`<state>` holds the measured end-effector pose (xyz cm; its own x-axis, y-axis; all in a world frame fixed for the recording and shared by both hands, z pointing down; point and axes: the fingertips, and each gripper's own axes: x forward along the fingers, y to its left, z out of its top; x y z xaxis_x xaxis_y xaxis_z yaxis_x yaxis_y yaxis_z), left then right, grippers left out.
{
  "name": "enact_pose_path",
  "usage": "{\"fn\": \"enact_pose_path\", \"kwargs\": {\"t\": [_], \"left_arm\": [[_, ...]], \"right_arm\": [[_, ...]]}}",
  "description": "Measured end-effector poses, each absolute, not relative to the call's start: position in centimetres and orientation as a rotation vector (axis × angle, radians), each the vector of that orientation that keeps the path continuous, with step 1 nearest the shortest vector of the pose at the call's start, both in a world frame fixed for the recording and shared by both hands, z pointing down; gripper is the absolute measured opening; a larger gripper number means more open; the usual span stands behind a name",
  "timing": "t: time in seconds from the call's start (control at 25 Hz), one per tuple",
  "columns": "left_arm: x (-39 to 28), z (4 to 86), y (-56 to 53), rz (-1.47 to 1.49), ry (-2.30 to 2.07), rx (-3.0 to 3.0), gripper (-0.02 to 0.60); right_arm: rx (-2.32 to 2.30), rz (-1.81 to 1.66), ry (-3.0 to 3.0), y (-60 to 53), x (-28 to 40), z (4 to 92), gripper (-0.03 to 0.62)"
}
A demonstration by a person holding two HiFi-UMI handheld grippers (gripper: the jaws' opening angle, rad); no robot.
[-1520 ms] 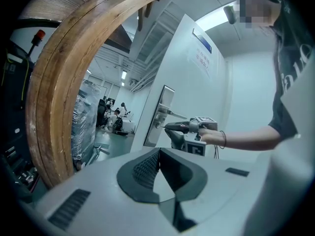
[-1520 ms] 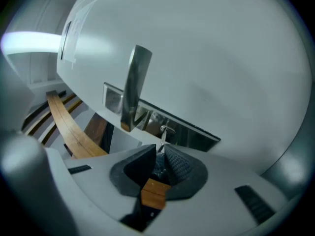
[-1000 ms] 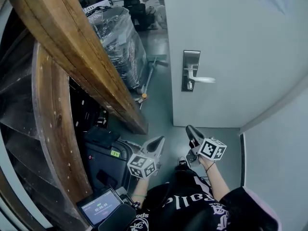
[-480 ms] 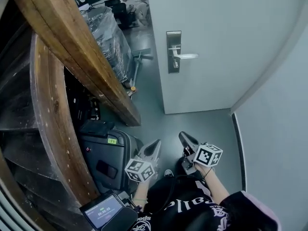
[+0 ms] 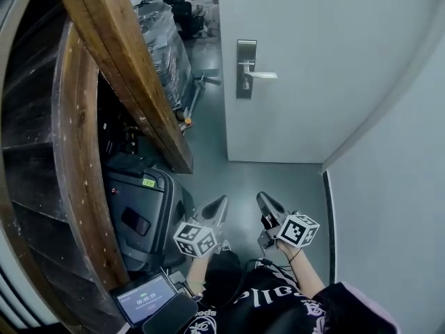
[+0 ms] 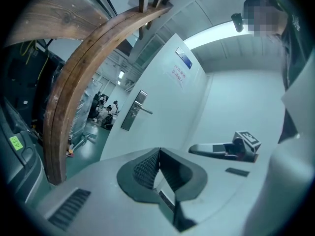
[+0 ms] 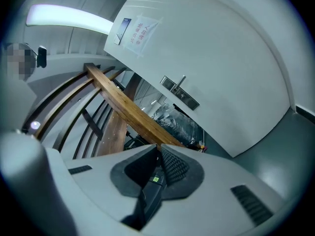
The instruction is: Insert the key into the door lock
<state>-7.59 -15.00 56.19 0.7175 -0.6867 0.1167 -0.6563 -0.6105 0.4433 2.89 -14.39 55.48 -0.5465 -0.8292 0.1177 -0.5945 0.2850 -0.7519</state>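
While the left gripper (image 5: 218, 204) and right gripper (image 5: 264, 200) hang low, the door lock (image 5: 245, 68) stands well apart.
Both sets of fingers are pressed together at the tips.

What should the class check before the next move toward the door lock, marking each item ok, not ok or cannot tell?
1. Holding the key: right gripper is shut on a dark item; cannot tell.
2. Left gripper shut and empty: ok.
3. Lock plate in view: ok.
4. Keyhole located: too small, cannot tell.
5. Grippers at the lock: not ok, both well short of the door.
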Motion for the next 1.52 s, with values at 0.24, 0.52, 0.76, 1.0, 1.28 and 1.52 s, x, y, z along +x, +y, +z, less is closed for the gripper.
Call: {"fn": "enact_pose_path", "kwargs": {"t": [0.24,0.52,0.76,1.0,1.28,1.52], "left_arm": [[-4.4,55.4,-8.0,-0.169,-1.153,2.402,0.005],[0.5,56.6,1.3,-0.109,-1.189,2.349,0.005],[0.5,55.0,4.7,-0.075,-1.270,2.361,0.005],[0.2,54.0,6.4,-0.064,-1.263,2.384,0.005],[-0.6,53.3,10.2,-0.029,-1.191,2.463,0.005],[-4.1,53.1,15.0,-0.022,-1.154,2.502,0.005]], "right_arm": [[-1.225,-1.118,2.376,-7.9,6.2,55.1,0.037],[-1.111,-1.201,2.418,-1.3,8.7,56.3,0.037],[-1.029,-1.235,2.422,1.3,8.6,56.3,0.037],[-1.057,-1.204,2.422,2.8,9.0,56.4,0.037],[-1.128,-1.118,2.380,5.7,8.3,55.7,0.037],[-1.171,-1.125,2.377,10.8,4.6,55.9,0.037]]}}
